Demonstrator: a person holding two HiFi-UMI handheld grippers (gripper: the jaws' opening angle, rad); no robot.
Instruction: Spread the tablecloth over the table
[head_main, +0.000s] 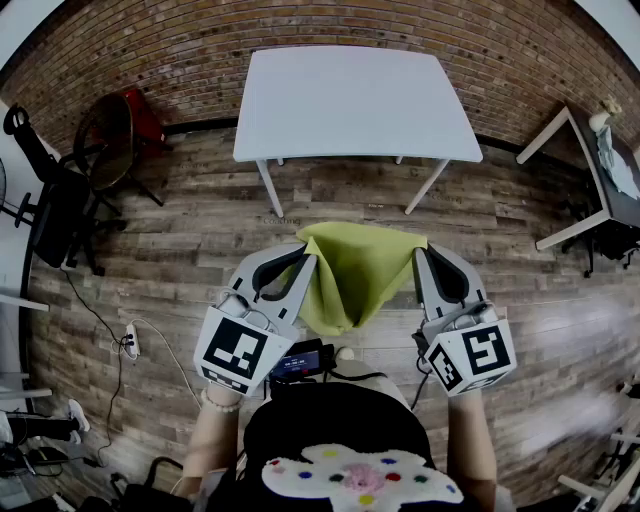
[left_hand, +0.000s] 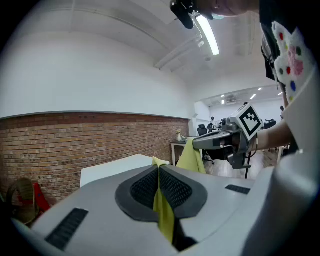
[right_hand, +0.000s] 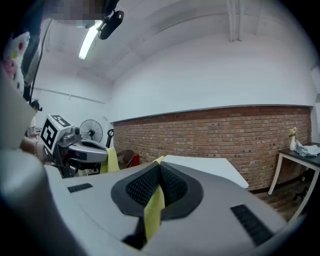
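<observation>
Our left gripper (head_main: 298, 262) and right gripper (head_main: 421, 262) each clench a corner of the green tablecloth (head_main: 355, 272). If one thin pinch slips, the cloth may fall short of the white table (head_main: 352, 100).

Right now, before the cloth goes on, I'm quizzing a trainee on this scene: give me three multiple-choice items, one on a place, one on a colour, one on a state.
1. Where is the tablecloth?
A) hanging between the left gripper and the right gripper, short of the table
B) spread over the table
C) lying on the floor

2. What colour is the tablecloth?
A) red
B) yellow-green
C) blue

3. How do the two grippers' jaws stand?
A) both open and empty
B) only the left shut
C) both shut on the tablecloth

Answers:
1 A: the head view shows the cloth sagging between the grippers, with the white table bare beyond it.
2 B: it is yellow-green in all three views.
3 C: each gripper view shows cloth pinched between closed jaws.
</observation>
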